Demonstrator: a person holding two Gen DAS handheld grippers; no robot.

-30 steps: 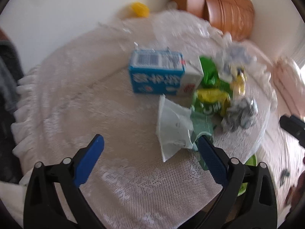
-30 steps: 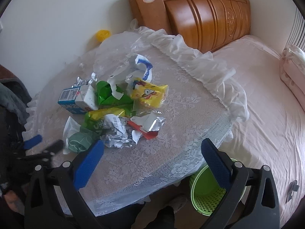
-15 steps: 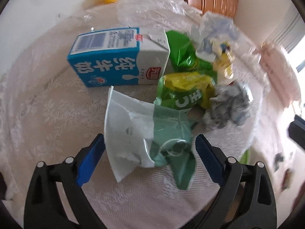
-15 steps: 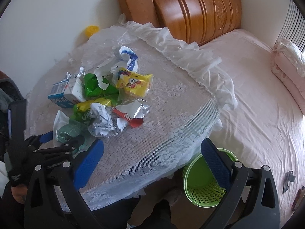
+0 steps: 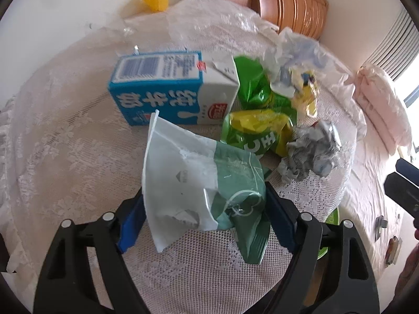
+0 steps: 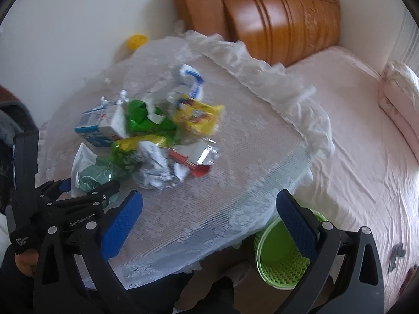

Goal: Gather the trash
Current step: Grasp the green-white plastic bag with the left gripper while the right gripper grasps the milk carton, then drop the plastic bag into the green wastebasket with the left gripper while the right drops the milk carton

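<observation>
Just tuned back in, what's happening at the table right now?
A person is clearing trash with a claw in each hand. The left claw is closing around the white and green bag at the near edge of the pile, its pads at the bag's two sides. The milk carton, crumpled wrappers and the other litter lie untouched on the lace-covered table. The right claw hangs open and empty above the table edge, over the green basket on the floor.
</observation>
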